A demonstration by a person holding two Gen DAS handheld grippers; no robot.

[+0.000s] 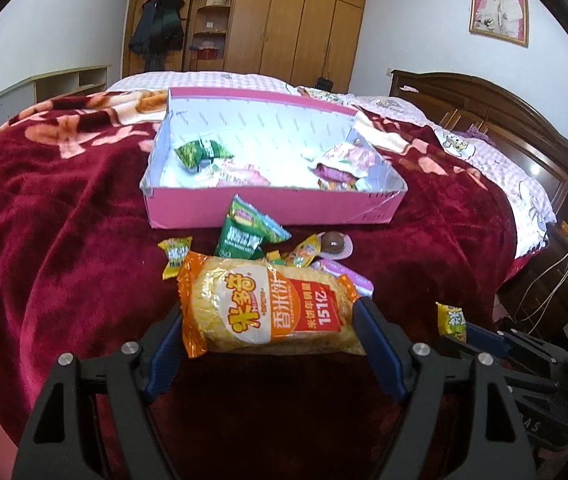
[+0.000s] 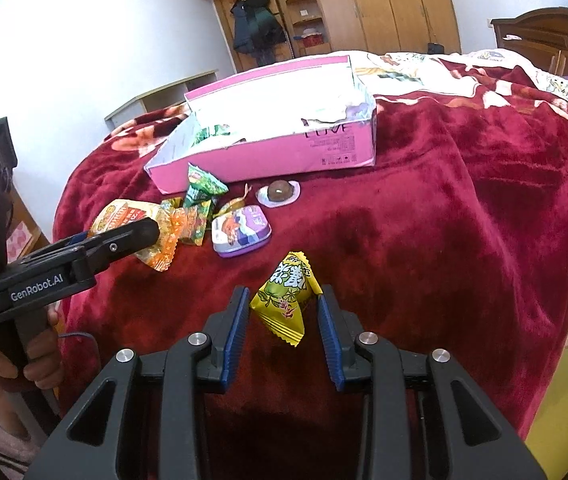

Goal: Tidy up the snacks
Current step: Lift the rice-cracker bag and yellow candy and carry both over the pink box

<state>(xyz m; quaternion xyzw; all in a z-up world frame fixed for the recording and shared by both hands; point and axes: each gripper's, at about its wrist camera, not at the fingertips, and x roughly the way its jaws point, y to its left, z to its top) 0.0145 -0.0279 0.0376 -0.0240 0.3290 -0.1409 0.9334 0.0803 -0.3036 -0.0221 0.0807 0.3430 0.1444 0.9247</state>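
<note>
Crinkly orange rice-cracker packet (image 1: 272,312) between ribbed blue tongs (image 1: 270,330)

— Any print you can make out?

— The orange rice cracker bag (image 1: 272,308) reads "米多奇" in yellow, "香米饼" in white, and "151亿" on its red panel.

— And on the tools?

— "GenRobot.AI" in white along the side of the left hand-held gripper (image 2: 124,240), at the left of the right wrist view.

— The pink box (image 2: 284,152)?

— Its near wall shows large letters, roughly "LOVE", with their tops cut off. The fine print below is too small.

— The yellow packet (image 2: 286,300)?

— Chinese characters, not clear enough to read.
</note>
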